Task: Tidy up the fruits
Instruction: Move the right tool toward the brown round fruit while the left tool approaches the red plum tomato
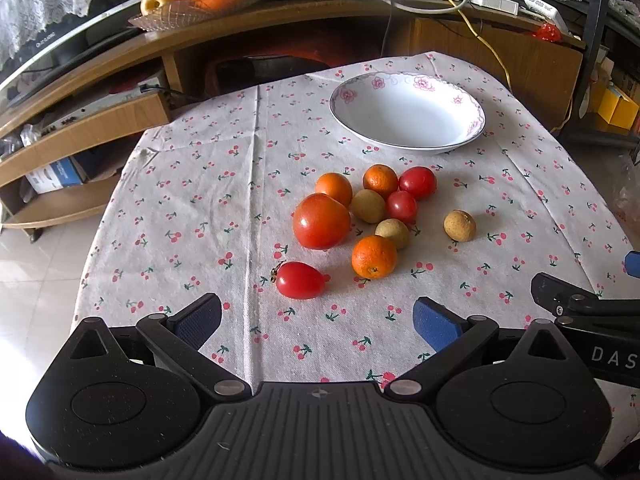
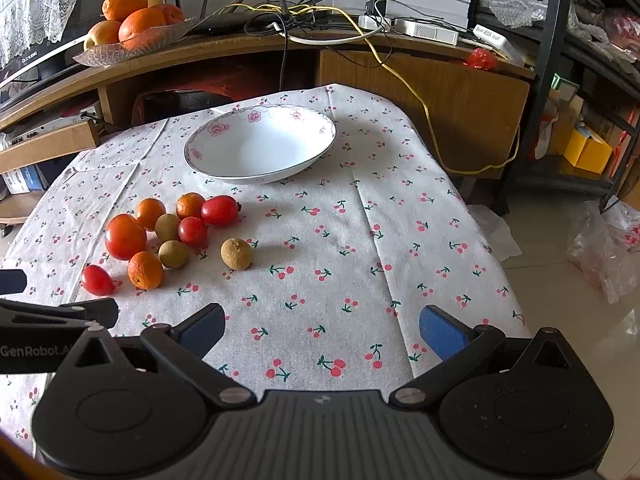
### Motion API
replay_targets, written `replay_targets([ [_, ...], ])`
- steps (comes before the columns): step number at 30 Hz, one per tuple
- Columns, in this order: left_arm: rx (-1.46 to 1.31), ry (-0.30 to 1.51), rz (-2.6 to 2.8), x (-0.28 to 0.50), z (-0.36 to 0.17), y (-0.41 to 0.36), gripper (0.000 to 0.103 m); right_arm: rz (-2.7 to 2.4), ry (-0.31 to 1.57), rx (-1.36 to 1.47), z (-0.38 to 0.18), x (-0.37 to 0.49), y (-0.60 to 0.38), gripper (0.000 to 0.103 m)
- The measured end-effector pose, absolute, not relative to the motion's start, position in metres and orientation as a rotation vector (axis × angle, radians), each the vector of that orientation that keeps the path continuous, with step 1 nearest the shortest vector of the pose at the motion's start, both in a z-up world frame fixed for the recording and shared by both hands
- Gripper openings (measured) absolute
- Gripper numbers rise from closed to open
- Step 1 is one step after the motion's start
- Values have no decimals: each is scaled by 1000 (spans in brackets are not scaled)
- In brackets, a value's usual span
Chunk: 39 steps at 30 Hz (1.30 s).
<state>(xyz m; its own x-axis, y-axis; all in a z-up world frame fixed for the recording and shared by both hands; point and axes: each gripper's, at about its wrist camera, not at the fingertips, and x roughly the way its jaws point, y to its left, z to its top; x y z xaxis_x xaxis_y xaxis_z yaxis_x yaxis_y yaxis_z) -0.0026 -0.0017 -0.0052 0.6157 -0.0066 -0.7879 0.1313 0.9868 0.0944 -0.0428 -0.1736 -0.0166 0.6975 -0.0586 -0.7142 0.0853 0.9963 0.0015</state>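
1. I am holding the left hand-held gripper [image 1: 318,322] and right hand-held gripper [image 2: 322,328] spread wide, grasping nothing.
2. The fruits [image 1: 368,216] are lying clustered on the surface [image 1: 200,200], near the white bowl [image 1: 408,110].
3. The frame edge is cutting off each neighbouring gripper.

1. Setting: a lived-in home room, probably a living room
2. Table [image 2: 360,240] draped in a cherry-print cloth, bearing a flower-rimmed white bowl [image 2: 260,148] and loose small fruits [image 2: 168,236]
3. Curved wooden media shelf [image 2: 240,50] behind it, with a glass dish of oranges [image 2: 132,24], a router [image 2: 248,20] with antennas, tangled cables and a white power strip [image 2: 424,30]
4. Lace cover [image 2: 36,4] hanging over a dark screen at upper left
5. Pale tiled floor [image 2: 560,288] with a crumpled plastic bag [image 2: 608,248]; a metal rack [image 2: 560,60] holding boxes stands at right
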Motion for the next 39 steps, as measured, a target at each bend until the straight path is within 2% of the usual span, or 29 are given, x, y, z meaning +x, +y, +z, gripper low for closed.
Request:
replay_targets([
  [39,180,912,-70,-2,-7,-5,101,-70,817,32,-22,-39,-172,103],
])
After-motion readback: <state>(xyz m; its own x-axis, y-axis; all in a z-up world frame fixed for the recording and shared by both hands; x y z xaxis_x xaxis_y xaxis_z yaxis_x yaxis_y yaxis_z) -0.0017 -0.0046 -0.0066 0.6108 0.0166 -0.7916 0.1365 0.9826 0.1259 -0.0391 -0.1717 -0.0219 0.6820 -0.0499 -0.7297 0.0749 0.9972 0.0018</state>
